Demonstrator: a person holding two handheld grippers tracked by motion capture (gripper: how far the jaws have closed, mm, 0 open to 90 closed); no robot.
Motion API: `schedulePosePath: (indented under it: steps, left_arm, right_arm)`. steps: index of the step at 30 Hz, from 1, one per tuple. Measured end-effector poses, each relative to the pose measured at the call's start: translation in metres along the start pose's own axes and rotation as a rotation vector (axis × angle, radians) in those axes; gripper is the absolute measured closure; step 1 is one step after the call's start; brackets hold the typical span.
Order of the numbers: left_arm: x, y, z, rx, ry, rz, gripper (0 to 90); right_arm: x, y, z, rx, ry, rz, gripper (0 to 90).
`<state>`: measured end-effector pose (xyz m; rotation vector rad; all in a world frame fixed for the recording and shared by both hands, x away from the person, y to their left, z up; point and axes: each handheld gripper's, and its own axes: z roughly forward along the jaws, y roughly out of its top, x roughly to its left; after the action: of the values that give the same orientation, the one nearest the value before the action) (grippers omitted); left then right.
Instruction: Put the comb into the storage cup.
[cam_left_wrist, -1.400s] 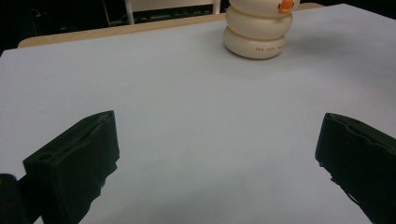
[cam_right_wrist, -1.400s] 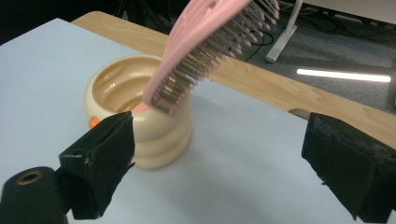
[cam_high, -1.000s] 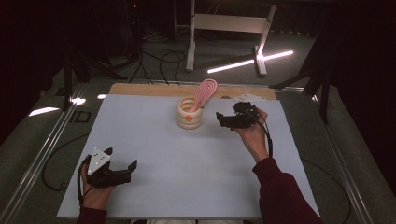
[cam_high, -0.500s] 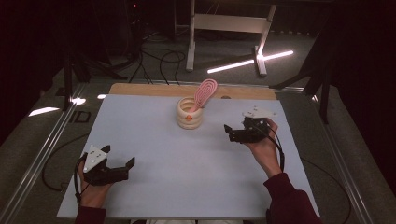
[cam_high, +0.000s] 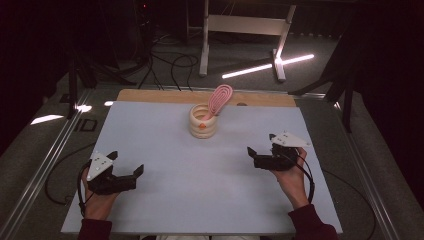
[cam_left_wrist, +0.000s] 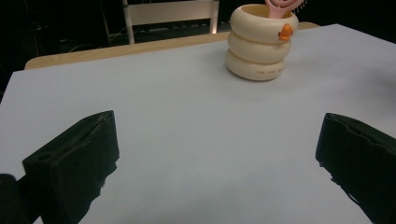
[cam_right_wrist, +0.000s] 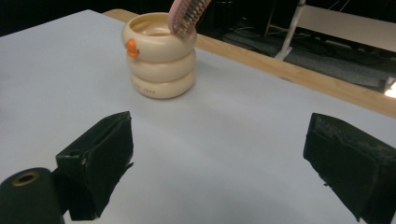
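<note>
Lower left of the high view: left tool (cam_high: 127, 172), jaws spread wide, empty, held low over the pale tabletop (cam_high: 200, 200). Lower right: right tool (cam_high: 254, 154), likewise gaping and empty, pointing toward frame centre. Well apart from both, upper centre: cream ringed holder (cam_high: 204, 125) standing upright on the tabletop, small orange figure on its side, pink hairbrush (cam_high: 219, 100) leaning out of its mouth toward upper right. Same holder (cam_left_wrist: 261, 44) at the upper right of the left gripper view, and at the upper left (cam_right_wrist: 160, 58) of the right gripper view, between and beyond black jaws.
</note>
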<state>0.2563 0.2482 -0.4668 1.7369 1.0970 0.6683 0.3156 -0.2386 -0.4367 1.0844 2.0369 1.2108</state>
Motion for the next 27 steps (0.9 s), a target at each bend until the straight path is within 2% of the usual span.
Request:
schedulePosePath:
  steps: [2, 6, 11, 17, 20, 27]
  left_arm:
    - [0.001, 0.001, 0.0, -0.003, -0.004, 0.005, 0.0]
    - [0.002, 0.002, -0.001, -0.009, -0.009, 0.008, 0.0]
    - [0.001, 0.001, -0.002, -0.014, -0.017, 0.021, 0.0]
    - [-0.001, 0.0, -0.001, -0.019, -0.029, 0.034, 0.0]
    - [-0.001, -0.001, -0.001, -0.036, -0.021, 0.041, 0.0]
    - [0.001, -0.004, -0.004, -0.043, -0.011, 0.038, 0.0]
  right_arm:
    - [0.0, -0.008, -0.003, -0.004, -0.011, -0.016, 8.3]
    - [-0.002, -0.02, -0.008, 0.003, -0.002, 0.02, 8.3]
    - [-0.002, -0.032, -0.019, -0.044, -0.033, 0.028, 8.3]
    - [-0.003, -0.054, -0.03, -0.086, -0.036, 0.051, 8.3]
    - [-0.001, -0.059, -0.032, -0.088, -0.045, 0.033, 8.4]
    - [0.005, -0.067, -0.038, -0.102, -0.037, 0.03, 8.4]
